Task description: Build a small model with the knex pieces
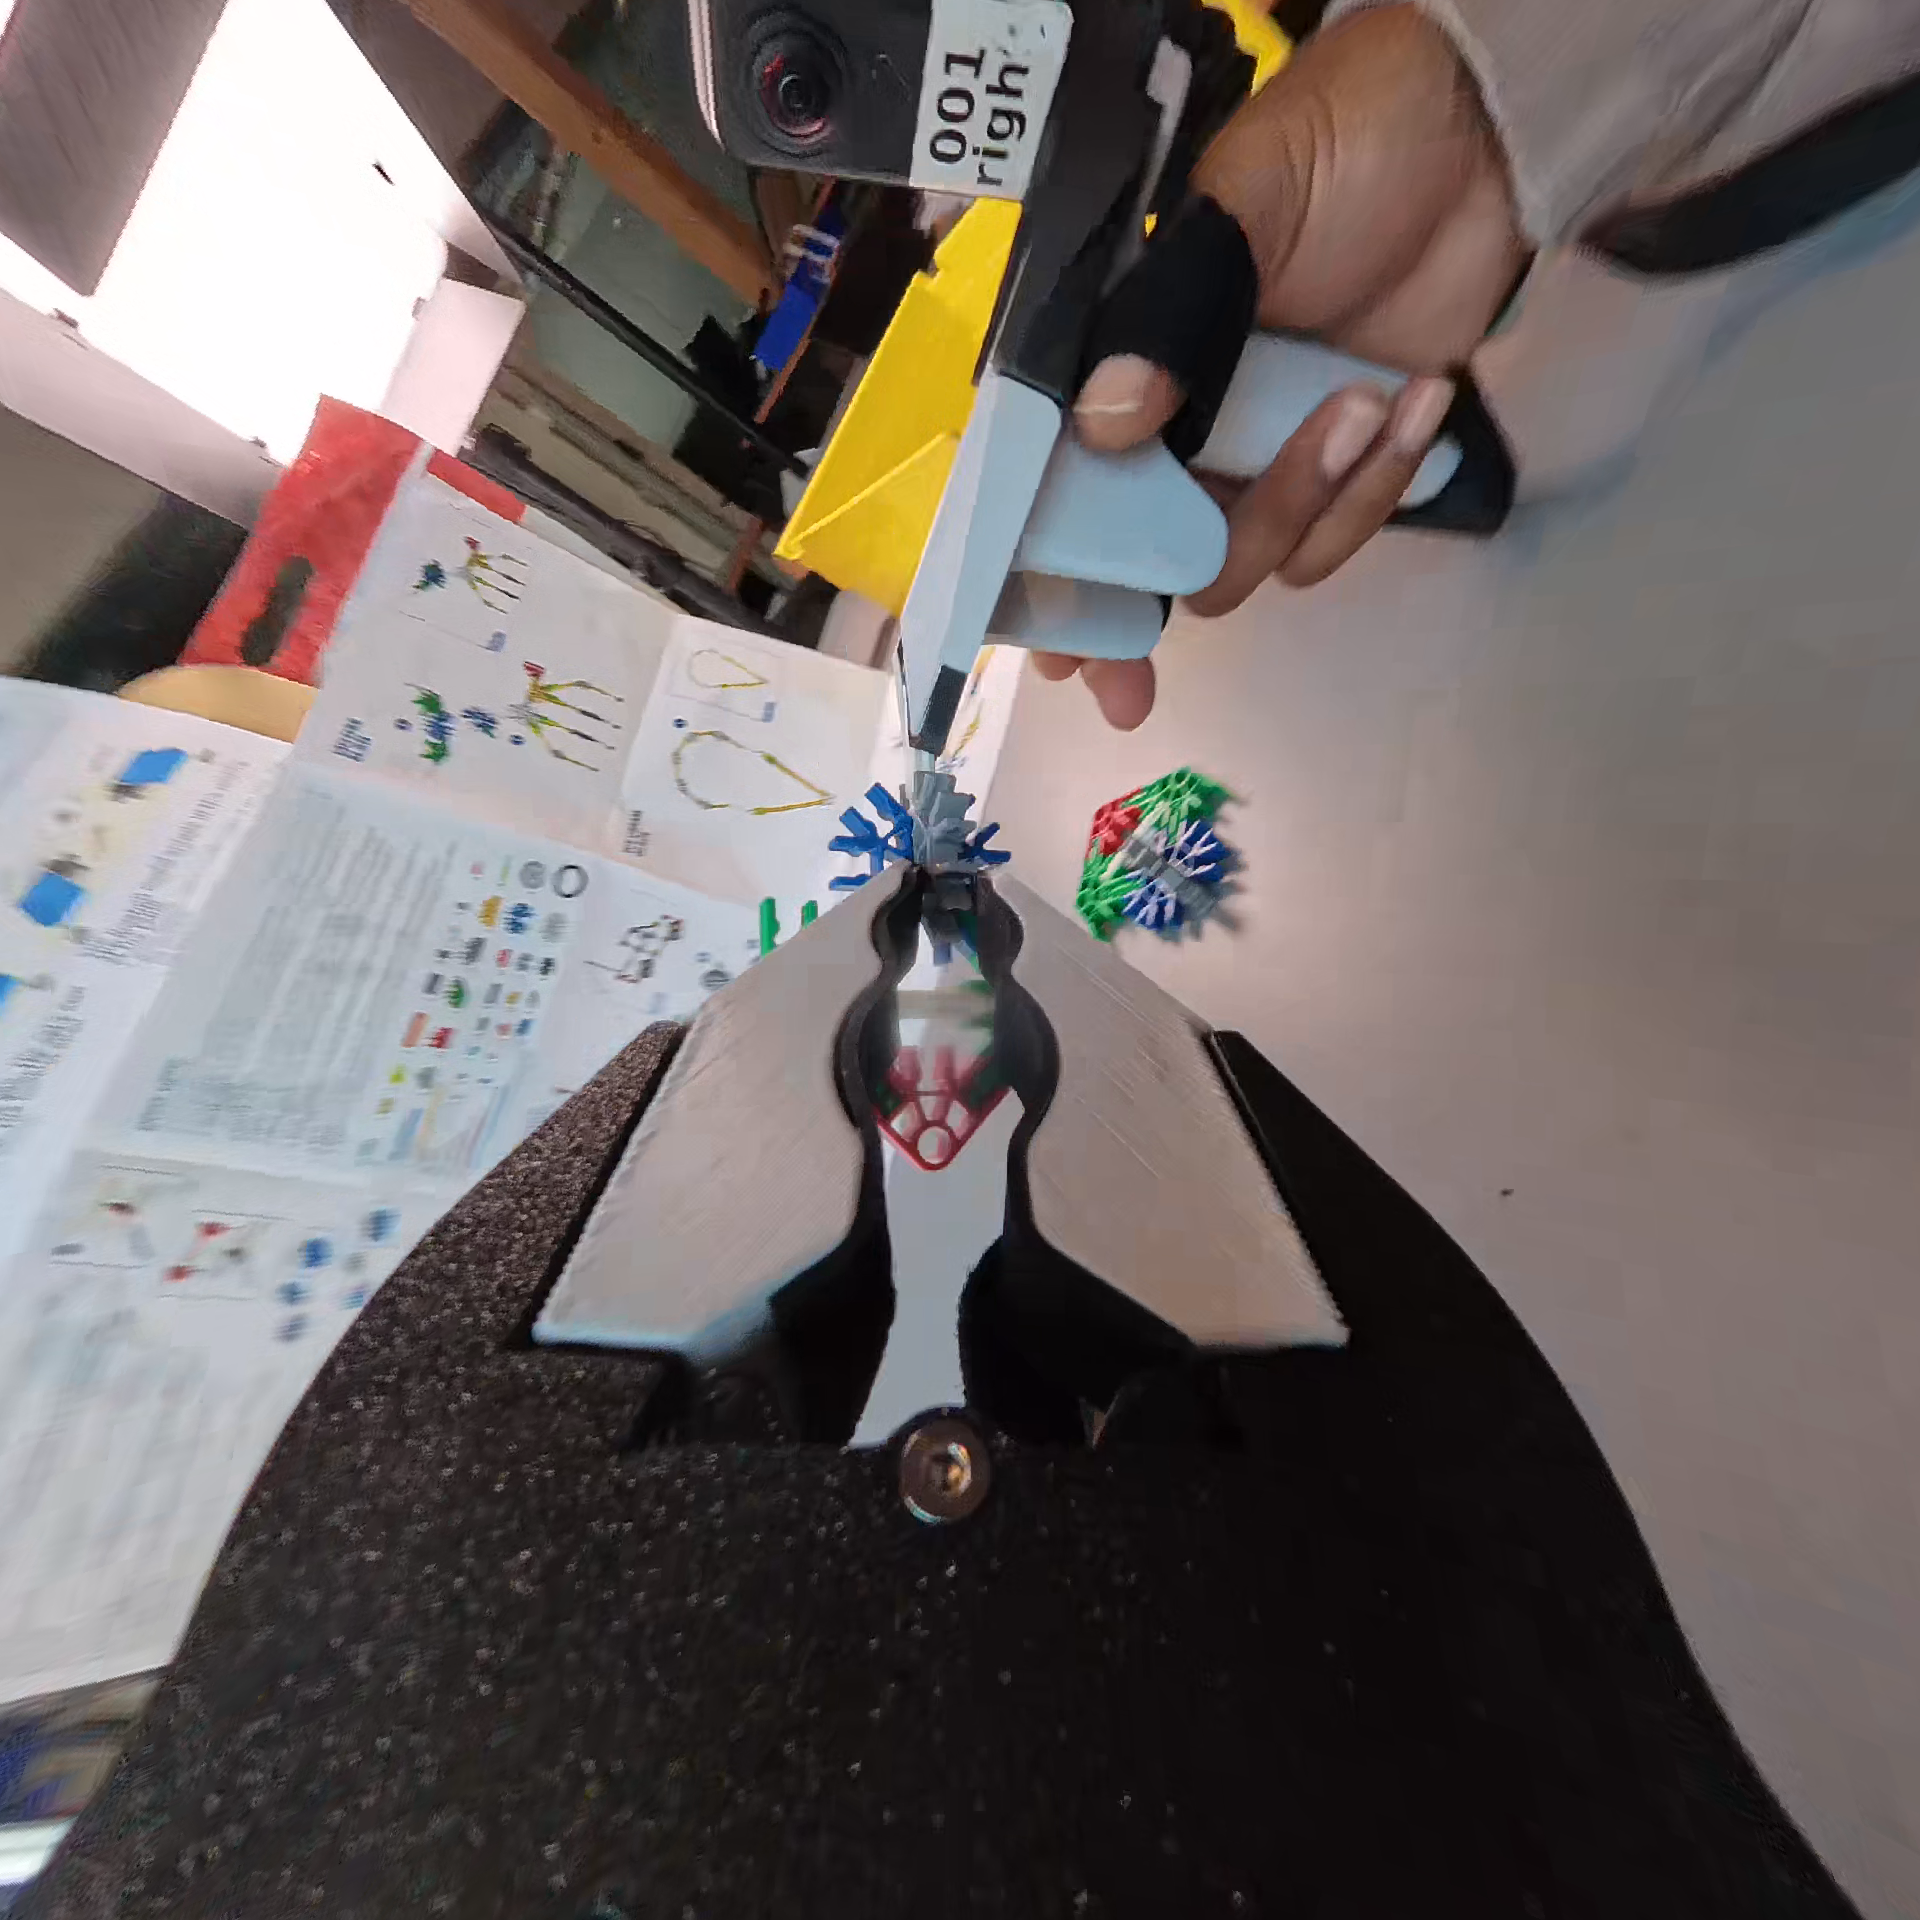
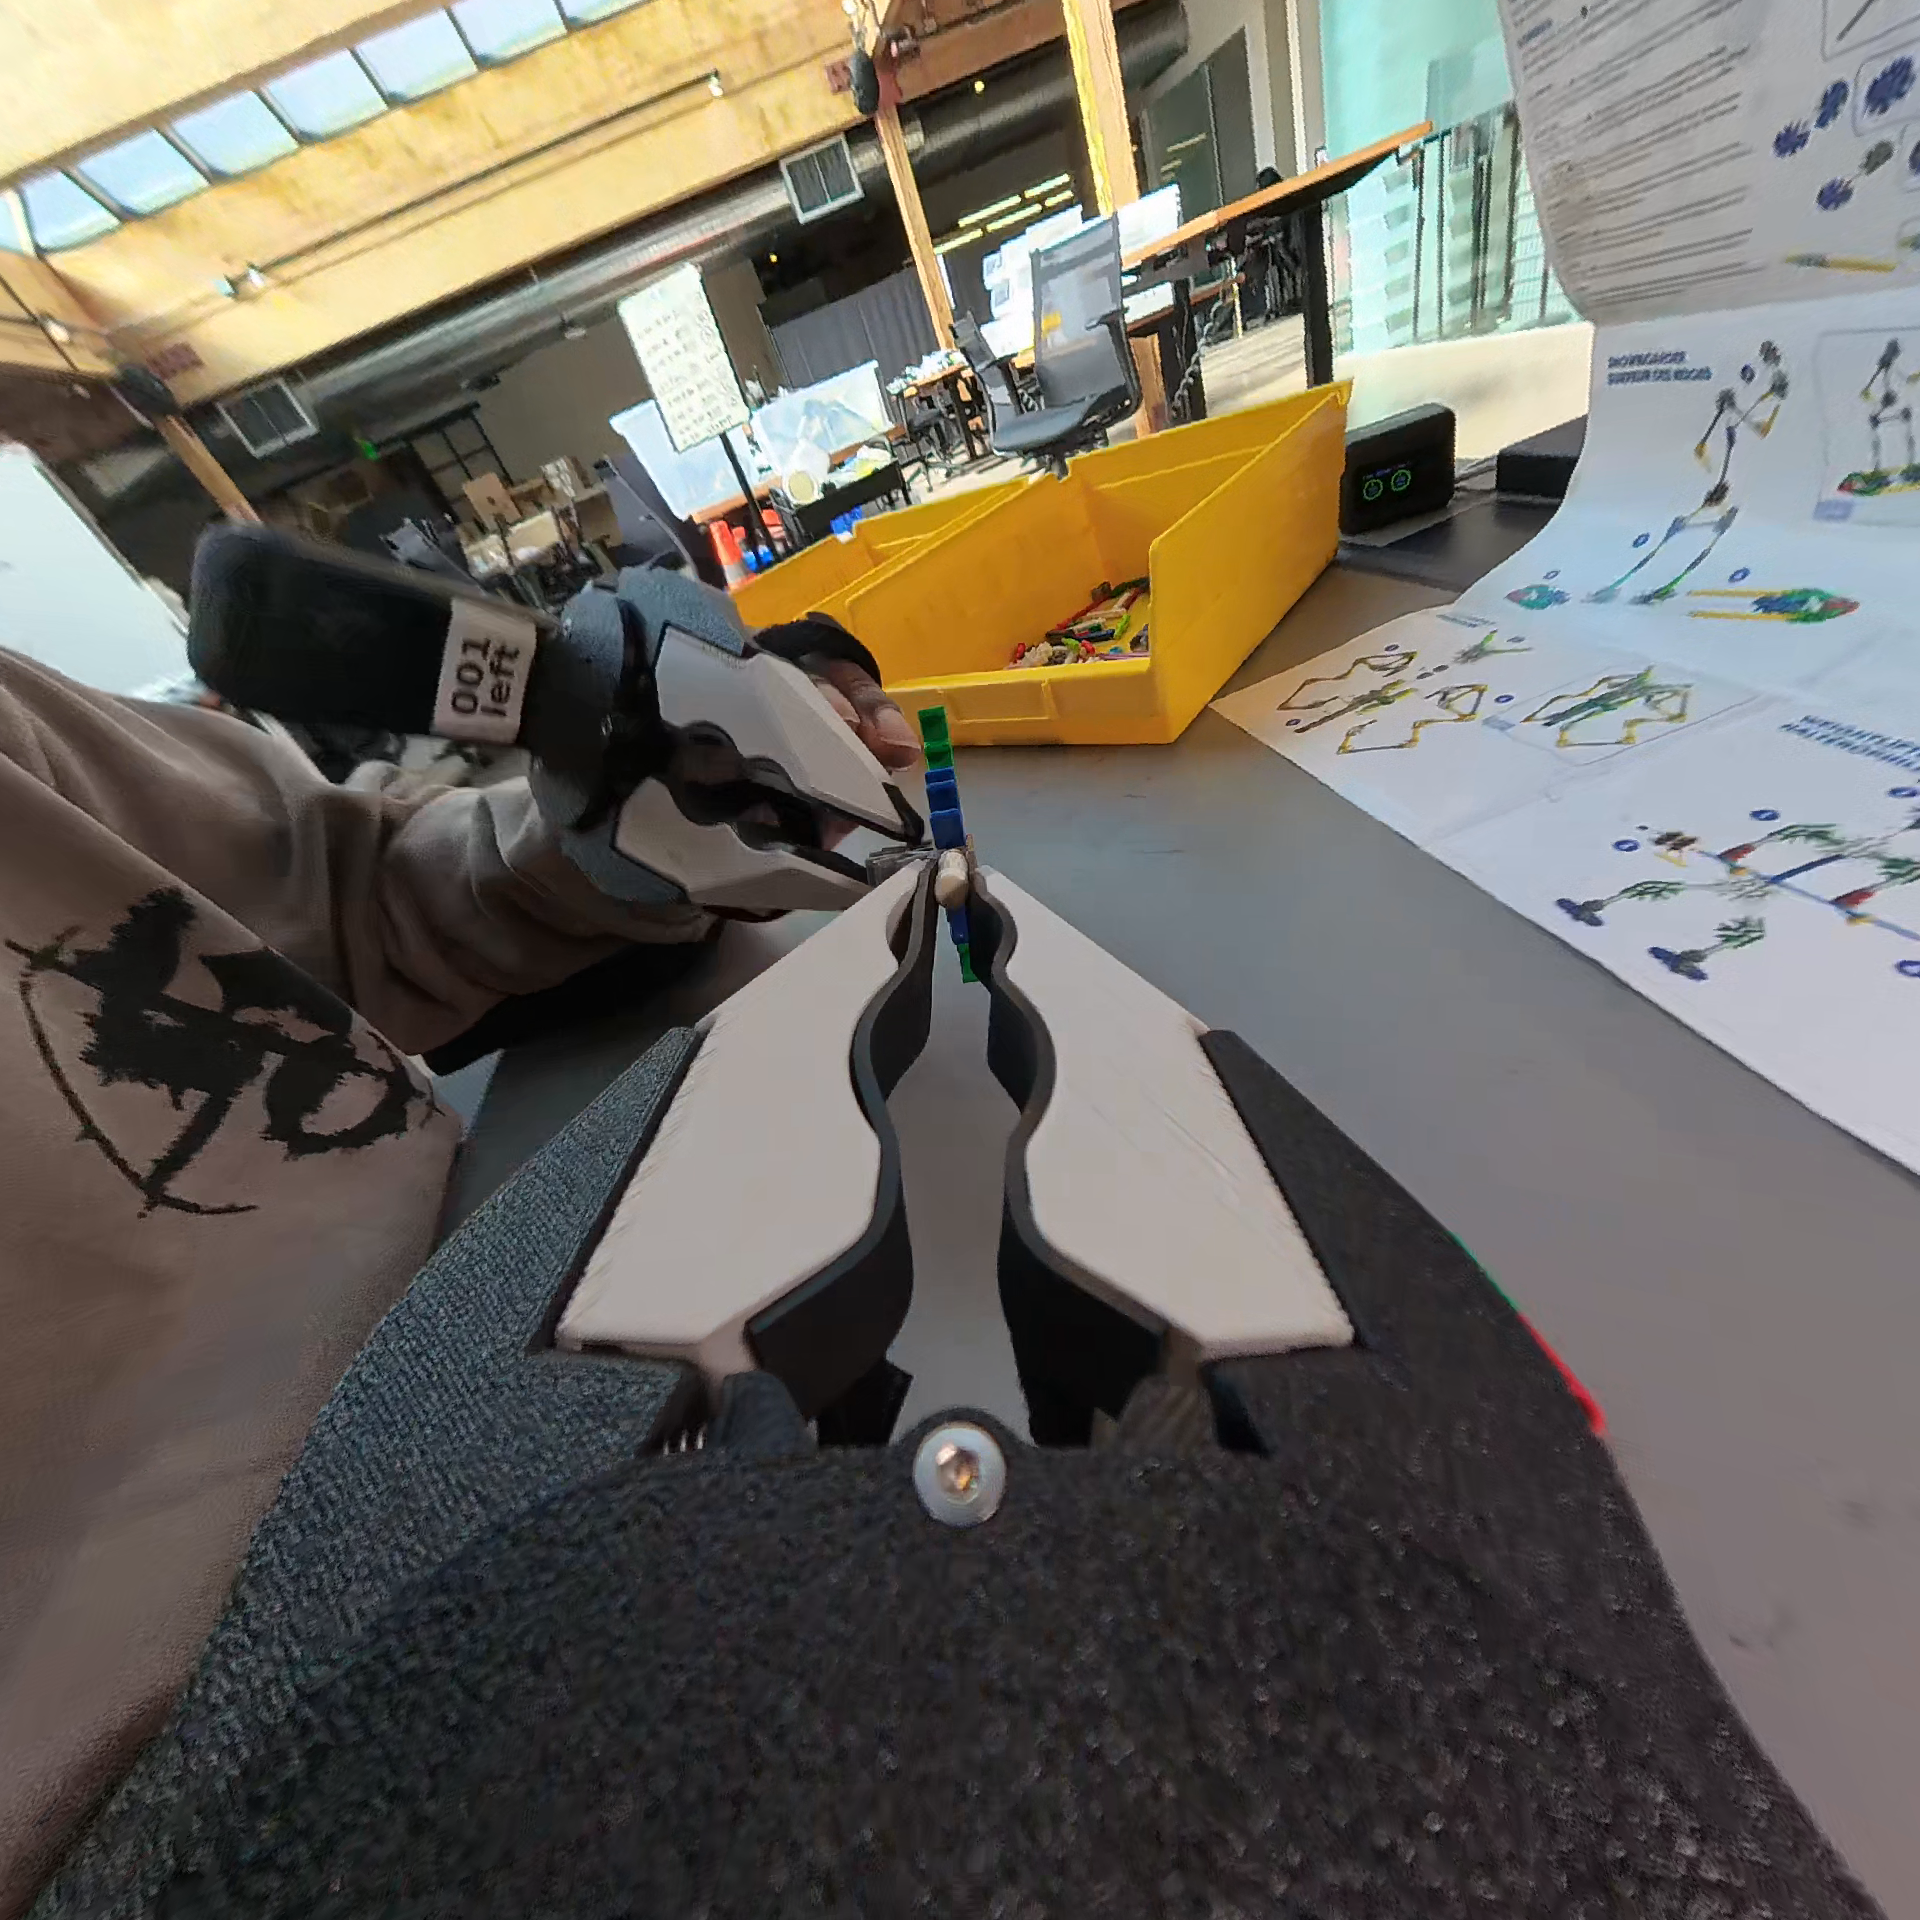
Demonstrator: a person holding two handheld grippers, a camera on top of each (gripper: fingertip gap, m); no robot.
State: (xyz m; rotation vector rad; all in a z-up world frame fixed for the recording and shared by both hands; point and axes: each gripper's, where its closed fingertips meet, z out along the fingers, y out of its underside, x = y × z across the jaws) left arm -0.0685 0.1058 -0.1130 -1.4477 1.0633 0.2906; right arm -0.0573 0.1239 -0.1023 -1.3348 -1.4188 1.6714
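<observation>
While both cameras look along their own white fingers to one meeting point, each shows something the other lacks. From the left wrist view, the left gripper (image 1: 951,883) is closed on a small assembly of plastic snowflake-shaped connectors (image 1: 925,831), blue and grey, with a red connector (image 1: 935,1117) visible through the gap lower between the fingers. The right gripper (image 1: 928,743) comes down from the far side, held by a hand (image 1: 1340,312) in a fingerless black glove, its tips closed on the grey part at the top of the assembly. Only this view shows a second cluster of connectors (image 1: 1158,857), red, green, blue and grey, lying on the grey table (image 1: 1558,935) to the right, well apart, and a red box (image 1: 312,540) at far left beyond the instruction sheets (image 1: 436,935).

From the right wrist view, the right gripper (image 2: 951,883) is closed on a short pale rod end (image 2: 951,871), and the assembly appears edge-on as a thin stack, green at the top and bottom with blue between, its long axis upright. The left gripper (image 2: 894,847) reaches in from the left and pinches it at the same height. Only here appear the yellow plastic bin (image 2: 1174,582) at the far side, holding loose coloured pieces, a beige printed sleeve (image 2: 208,987) at near left, and office chairs far behind.

Gripper bodies are rough, speckled black; fingers are smooth white with wavy black inner pads.
</observation>
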